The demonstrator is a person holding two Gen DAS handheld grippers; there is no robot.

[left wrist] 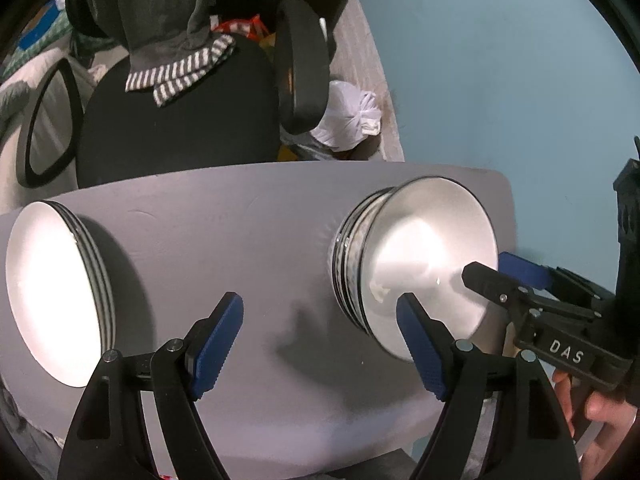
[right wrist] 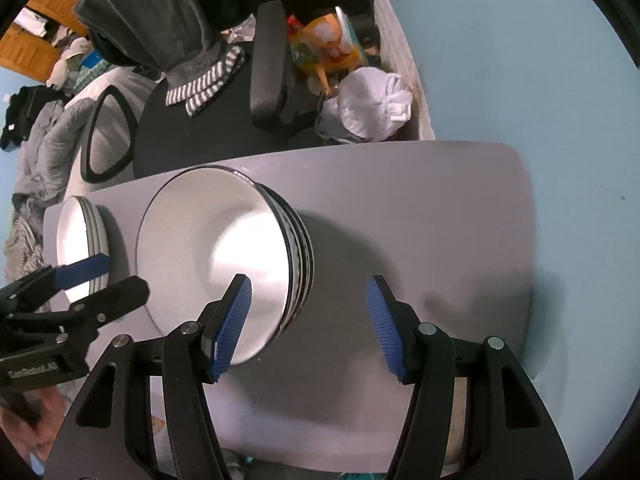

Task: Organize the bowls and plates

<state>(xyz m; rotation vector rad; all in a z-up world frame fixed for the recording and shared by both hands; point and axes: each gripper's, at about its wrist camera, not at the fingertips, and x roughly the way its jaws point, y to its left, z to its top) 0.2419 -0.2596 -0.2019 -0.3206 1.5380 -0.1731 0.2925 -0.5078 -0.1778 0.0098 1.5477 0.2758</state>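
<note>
Looking down at the grey table (right wrist: 440, 184): bowl stack (right wrist: 224, 256) is motion-blurred and partly behind blue pads, so no exact count; top bowl looks empty. Plate stack (left wrist: 56, 296) sits well apart, cut by the frame edge. Left gripper (left wrist: 320, 344) is spread over bare table, right gripper (right wrist: 310, 328) is spread too, gripping nothing.

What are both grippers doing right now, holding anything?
Left gripper: open, empty, above the table between the plate stack and the bowl stack.
Right gripper: open, empty, astride the bowl stack's rim.
</note>
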